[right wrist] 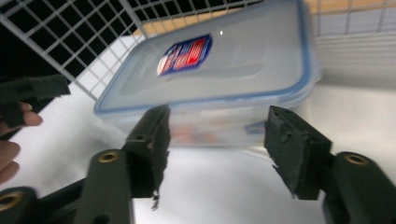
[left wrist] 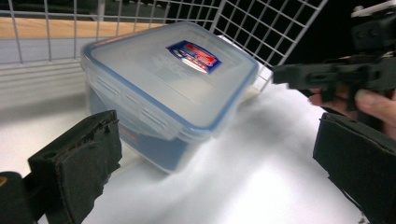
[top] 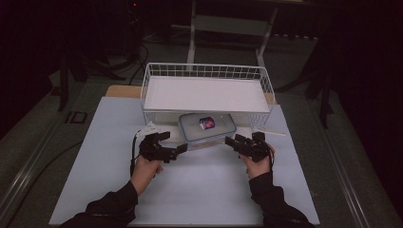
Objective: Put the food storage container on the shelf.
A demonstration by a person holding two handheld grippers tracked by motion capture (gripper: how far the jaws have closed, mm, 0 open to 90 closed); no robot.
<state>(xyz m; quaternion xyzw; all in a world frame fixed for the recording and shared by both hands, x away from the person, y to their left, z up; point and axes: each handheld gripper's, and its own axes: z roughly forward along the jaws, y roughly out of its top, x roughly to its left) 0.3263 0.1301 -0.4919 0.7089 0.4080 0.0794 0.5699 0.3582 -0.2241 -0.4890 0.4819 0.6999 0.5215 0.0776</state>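
From my seat the biggest thing is the table (top: 95, 156), a pale sheet with everything else set toward its far half. I take the box as my landmark. Just behind the box stands the white wire basket (top: 205, 71), its front wall close against the box's far side; its mesh rises right behind the box in both gripper views.

The box (top: 207, 127) itself is a clear plastic container with a blue-edged lid clipped on, and it sits flat on the table (the contents read as a bluish blur through the wall, so I cannot say what they are). A small red and blue label (top: 207, 123) lies near the middle of the lid.

My left gripper (top: 179, 148) is at the box's near left corner, jaws spread wide, with nothing between them; the box lies just beyond the pads. My right gripper (top: 231, 141) is at the near right corner, jaws also apart, pads (right wrist: 292, 149) just short of the box's side wall and not pressing on it. Each hand (top: 145, 168) grips its tool from behind.
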